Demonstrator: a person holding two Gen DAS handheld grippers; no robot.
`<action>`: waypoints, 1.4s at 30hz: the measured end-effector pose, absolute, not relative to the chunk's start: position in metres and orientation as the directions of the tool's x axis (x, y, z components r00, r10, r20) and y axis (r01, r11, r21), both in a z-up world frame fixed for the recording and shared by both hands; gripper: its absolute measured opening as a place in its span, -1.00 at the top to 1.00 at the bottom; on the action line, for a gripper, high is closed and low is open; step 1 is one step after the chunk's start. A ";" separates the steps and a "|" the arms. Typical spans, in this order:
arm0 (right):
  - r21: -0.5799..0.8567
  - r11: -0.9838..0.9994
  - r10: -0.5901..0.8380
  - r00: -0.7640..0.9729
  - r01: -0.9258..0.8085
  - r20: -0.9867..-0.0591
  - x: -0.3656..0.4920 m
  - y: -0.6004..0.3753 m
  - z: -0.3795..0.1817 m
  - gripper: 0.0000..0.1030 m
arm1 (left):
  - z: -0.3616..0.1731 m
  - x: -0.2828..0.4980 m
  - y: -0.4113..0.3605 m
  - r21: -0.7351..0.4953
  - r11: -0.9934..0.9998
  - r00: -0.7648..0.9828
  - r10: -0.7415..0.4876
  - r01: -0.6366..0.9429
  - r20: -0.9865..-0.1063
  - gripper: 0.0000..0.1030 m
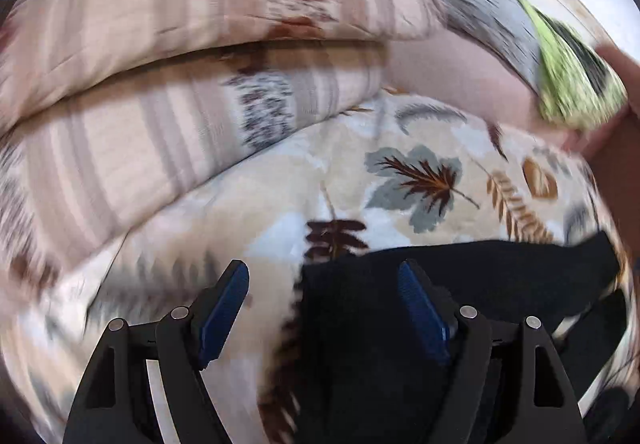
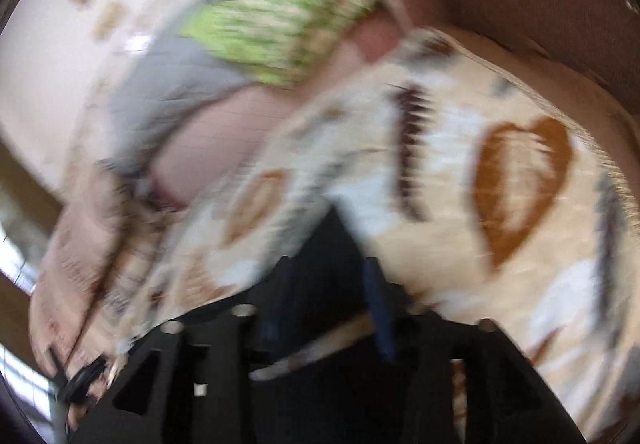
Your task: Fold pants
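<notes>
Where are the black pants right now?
In the left wrist view, the black pants lie at the lower right on the leaf-print blanket, under the open left gripper.

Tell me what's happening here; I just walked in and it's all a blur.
A person with a claw in each hand is folding black pants on a leaf-print bedspread, beside striped pillows. The left claw hangs open above the pants' edge, gripping nothing. The right claw is over the pants too, jaws apart, but blur hides whether it holds any cloth.
</notes>
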State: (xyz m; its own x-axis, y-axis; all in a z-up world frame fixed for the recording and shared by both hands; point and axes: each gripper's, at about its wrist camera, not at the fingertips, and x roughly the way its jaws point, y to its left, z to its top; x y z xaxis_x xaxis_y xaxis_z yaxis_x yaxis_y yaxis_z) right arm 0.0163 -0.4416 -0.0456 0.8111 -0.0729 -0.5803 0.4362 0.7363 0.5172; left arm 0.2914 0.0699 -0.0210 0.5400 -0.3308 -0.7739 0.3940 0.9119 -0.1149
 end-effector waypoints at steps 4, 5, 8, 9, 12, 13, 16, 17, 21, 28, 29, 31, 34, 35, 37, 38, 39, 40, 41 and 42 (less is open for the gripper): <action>0.395 0.871 -0.032 0.837 0.291 -0.546 0.032 -0.378 -0.063 0.15 | -0.049 0.319 0.062 -0.100 0.851 0.443 -0.364 0.515 -0.819 -0.48; 0.371 0.884 -0.011 0.806 0.285 -0.592 0.042 -0.372 -0.068 0.15 | -0.055 0.325 0.059 -0.107 0.834 0.420 -0.379 0.542 -0.825 -0.48; 0.385 0.885 0.029 0.794 0.263 -0.608 0.050 -0.374 -0.075 0.15 | -0.065 0.333 0.051 -0.091 0.801 0.400 -0.390 0.592 -0.830 -0.53; 0.384 0.882 0.026 0.786 0.272 -0.617 0.051 -0.376 -0.078 0.15 | -0.068 0.335 0.050 -0.086 0.794 0.395 -0.389 0.602 -0.832 -0.54; 0.422 0.860 0.052 0.774 0.287 -0.632 0.053 -0.380 -0.084 0.15 | -0.070 0.335 0.052 -0.075 0.777 0.404 -0.403 0.624 -0.821 -0.48; 0.425 0.858 0.053 0.773 0.289 -0.633 0.052 -0.380 -0.085 0.15 | -0.065 0.334 0.055 -0.072 0.781 0.420 -0.408 0.621 -0.811 -0.29; 0.447 0.846 0.073 0.769 0.289 -0.635 0.051 -0.384 -0.089 0.15 | -0.038 0.316 0.062 -0.088 0.754 0.471 -0.493 0.651 -0.731 -0.08; 0.450 0.844 0.074 0.767 0.292 -0.637 0.051 -0.385 -0.090 0.15 | -0.030 0.309 0.060 -0.078 0.731 0.487 -0.526 0.678 -0.698 -0.15; 0.465 0.831 0.082 0.761 0.304 -0.644 0.052 -0.389 -0.094 0.15 | -0.049 0.320 0.038 -0.052 0.695 0.408 -0.480 0.718 -0.777 -0.33; 0.485 0.815 0.083 0.766 0.316 -0.638 0.047 -0.394 -0.095 0.15 | -0.085 0.348 0.046 -0.132 0.713 0.297 -0.444 0.689 -0.845 -0.21; 0.490 0.812 0.088 0.765 0.316 -0.638 0.047 -0.395 -0.096 0.15 | -0.084 0.348 0.047 -0.151 0.706 0.282 -0.456 0.692 -0.844 -0.10; 0.498 0.807 0.097 0.761 0.317 -0.641 0.049 -0.396 -0.098 0.15 | -0.084 0.349 0.050 -0.134 0.726 0.308 -0.441 0.675 -0.843 0.26; 0.496 0.811 0.094 0.769 0.309 -0.633 0.048 -0.396 -0.095 0.15 | -0.081 0.355 0.059 -0.154 0.764 0.336 -0.443 0.627 -0.831 0.78; 0.496 0.813 0.091 0.775 0.304 -0.625 0.047 -0.395 -0.093 0.15 | -0.079 0.353 0.060 -0.153 0.768 0.347 -0.446 0.622 -0.825 0.87; 0.495 0.815 0.070 0.797 0.301 -0.600 0.041 -0.397 -0.086 0.15 | -0.069 0.336 0.065 -0.125 0.773 0.379 -0.437 0.622 -0.816 0.90; 0.506 0.808 0.064 0.808 0.302 -0.585 0.037 -0.400 -0.082 0.15 | -0.067 0.331 0.063 -0.099 0.774 0.395 -0.423 0.626 -0.815 0.91; 0.524 0.795 0.069 0.812 0.307 -0.580 0.035 -0.410 -0.076 0.15 | -0.063 0.324 0.061 -0.062 0.775 0.418 -0.404 0.628 -0.814 0.91; 0.532 0.788 0.073 0.810 0.311 -0.582 0.035 -0.417 -0.070 0.15 | -0.059 0.318 0.059 -0.038 0.776 0.435 -0.392 0.629 -0.811 0.92; 0.530 0.785 0.074 0.800 0.321 -0.595 0.036 -0.431 -0.061 0.15 | -0.052 0.309 0.058 -0.003 0.779 0.462 -0.374 0.626 -0.804 0.92; 0.518 0.786 0.070 0.785 0.336 -0.616 0.040 -0.445 -0.052 0.15 | -0.045 0.303 0.058 0.020 0.785 0.485 -0.362 0.619 -0.796 0.92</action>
